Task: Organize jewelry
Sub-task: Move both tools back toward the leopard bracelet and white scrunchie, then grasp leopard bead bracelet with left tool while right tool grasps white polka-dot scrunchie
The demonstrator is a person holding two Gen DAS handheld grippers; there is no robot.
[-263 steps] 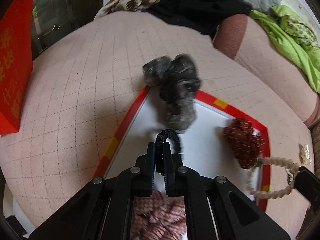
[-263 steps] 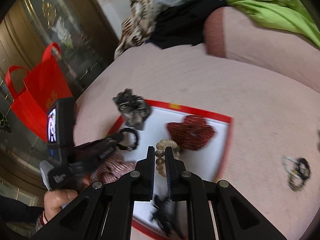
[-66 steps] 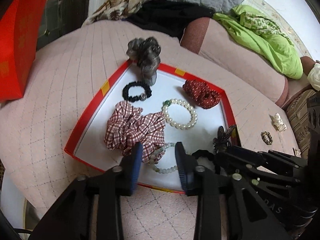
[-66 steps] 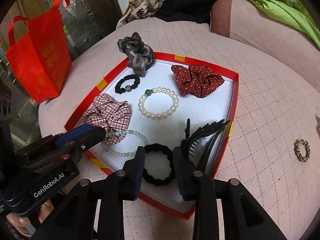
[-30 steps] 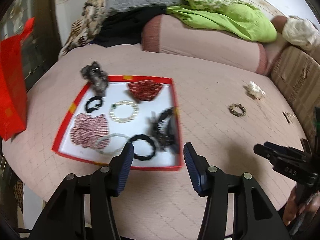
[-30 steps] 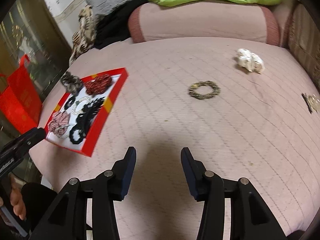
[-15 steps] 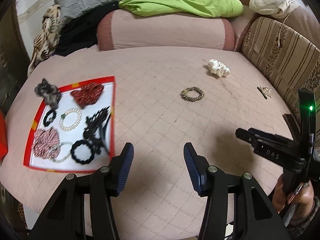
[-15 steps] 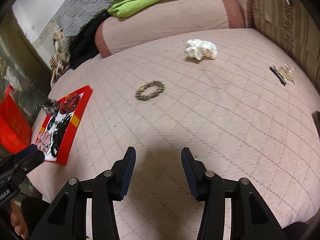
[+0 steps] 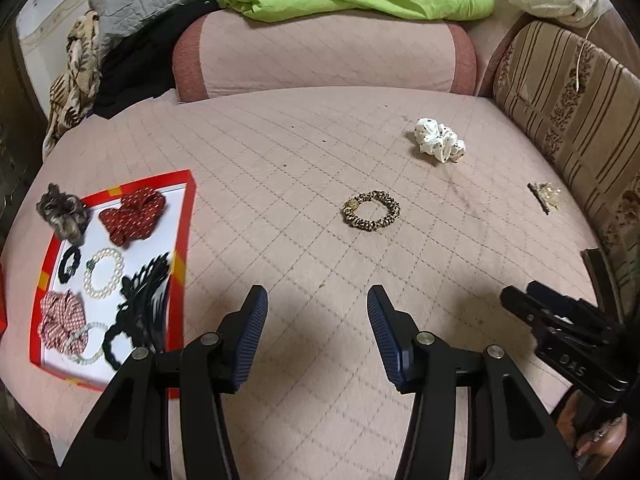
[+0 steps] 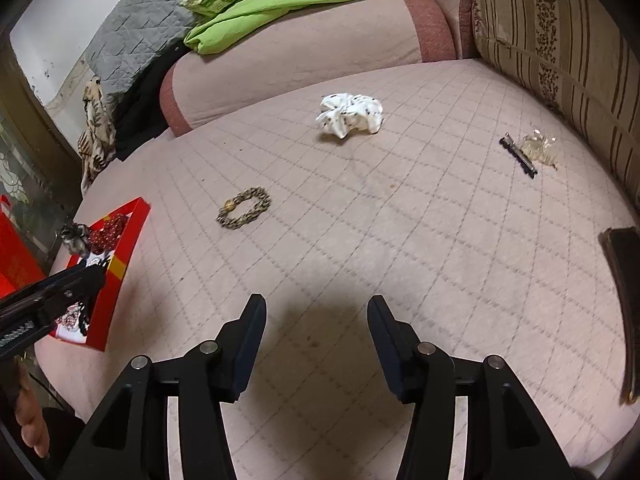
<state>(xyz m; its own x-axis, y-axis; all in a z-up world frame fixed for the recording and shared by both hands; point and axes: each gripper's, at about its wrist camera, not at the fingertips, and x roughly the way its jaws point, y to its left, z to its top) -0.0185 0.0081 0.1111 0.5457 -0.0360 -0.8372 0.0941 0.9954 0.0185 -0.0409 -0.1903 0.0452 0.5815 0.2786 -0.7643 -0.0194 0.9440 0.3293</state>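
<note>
Both grippers now swung away from the red tray (image 9: 182, 240) at the bed's left edge, left gripper (image 9: 316, 320) and right gripper (image 10: 316, 320) wide, empty, leopard scrunchie (image 9: 372, 211) mid-bed, white scrunchie (image 10: 349, 115) beyond, hair clip (image 10: 530, 151) near the right edge.

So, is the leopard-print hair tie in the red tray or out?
Out. The leopard-print hair tie lies on the pink quilt, apart from the red tray.

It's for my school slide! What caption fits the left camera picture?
Open left gripper faces a leopard scrunchie on the bed, red tray off left.
</note>
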